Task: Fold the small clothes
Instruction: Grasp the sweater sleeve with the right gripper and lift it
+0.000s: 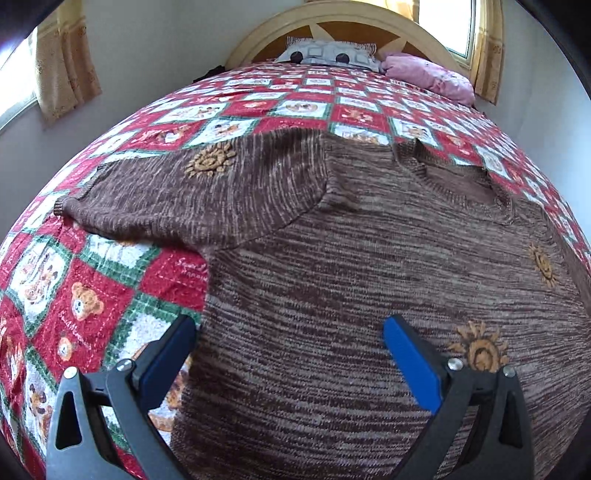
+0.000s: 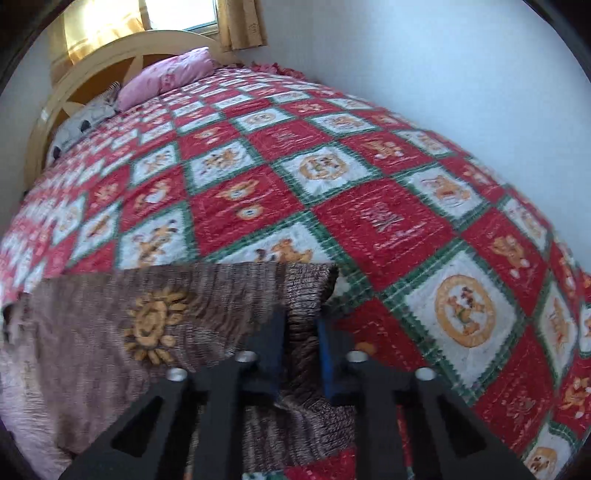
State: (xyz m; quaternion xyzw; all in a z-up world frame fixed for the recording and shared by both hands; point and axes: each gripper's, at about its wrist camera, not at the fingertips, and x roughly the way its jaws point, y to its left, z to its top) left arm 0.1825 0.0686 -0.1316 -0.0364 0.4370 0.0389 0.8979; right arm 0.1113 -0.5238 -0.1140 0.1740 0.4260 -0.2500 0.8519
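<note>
A brown marled knit sweater with orange sun motifs [image 1: 351, 295] lies spread flat on the bed, over a red, white and green checked quilt with teddy-bear prints [image 1: 103, 280]. Its body runs lengthwise up the bed, neckline [image 1: 461, 177] at the far end toward the cream arched wooden headboard [image 1: 343, 18], hem toward the near edge. One sleeve [image 1: 177, 199] stretches out to the left, its cuff lying on the quilt.

The left tongs [image 1: 291, 332] hover wide open just above the sweater's left side, holding nothing; one blue pad [image 1: 410, 365] sits over the knit, the other over the sweater's left edge.

The right tongs [image 2: 301, 336] are closed down to a narrow gap on a ribbed fold of the sweater's fabric [image 2: 303, 295], which is pinched between the blue pads near the garment's right edge.

At the far end, a grey patterned pillow [image 1: 325, 51] and a pink pillow [image 1: 428, 74] rest against the headboard, with yellow curtains [image 1: 62, 62] at the windows.
</note>
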